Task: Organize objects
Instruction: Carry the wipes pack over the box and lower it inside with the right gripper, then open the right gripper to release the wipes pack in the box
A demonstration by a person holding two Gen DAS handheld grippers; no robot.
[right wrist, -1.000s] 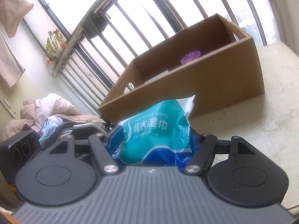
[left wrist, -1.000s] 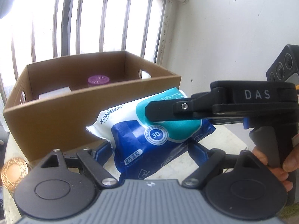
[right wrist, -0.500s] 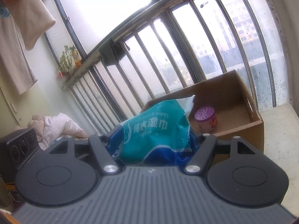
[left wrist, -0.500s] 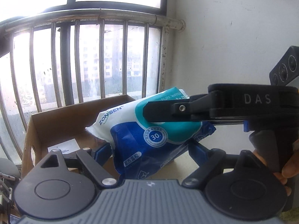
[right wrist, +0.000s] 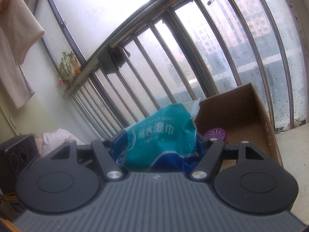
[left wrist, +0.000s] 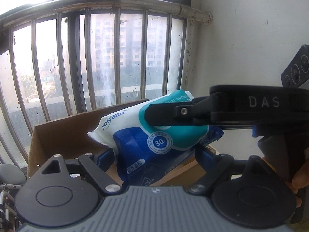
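A blue, teal and white pack of wet wipes (left wrist: 154, 141) hangs in the air over the open cardboard box (left wrist: 63, 135). My left gripper (left wrist: 154, 156) is shut on its lower blue part, a pad against each side. My right gripper (right wrist: 158, 145) is shut on the same pack (right wrist: 158, 141), clamping it from the right. In the left wrist view one black right finger (left wrist: 164, 116) lies across the pack's top face. A purple-lidded jar (right wrist: 215, 134) stands inside the box (right wrist: 241, 112). The box floor under the pack is hidden.
Barred windows (left wrist: 115, 58) rise just behind the box, and a white wall (left wrist: 241, 48) stands to its right. A pale tabletop (right wrist: 289, 154) lies beside the box. A person's hand (left wrist: 299, 181) holds the right gripper's handle. Clothes (right wrist: 15, 38) hang at the left.
Both grippers have risen and gone forward with the pack. It has moved from in front of the box's near wall to above the box's opening. The grip looks the same.
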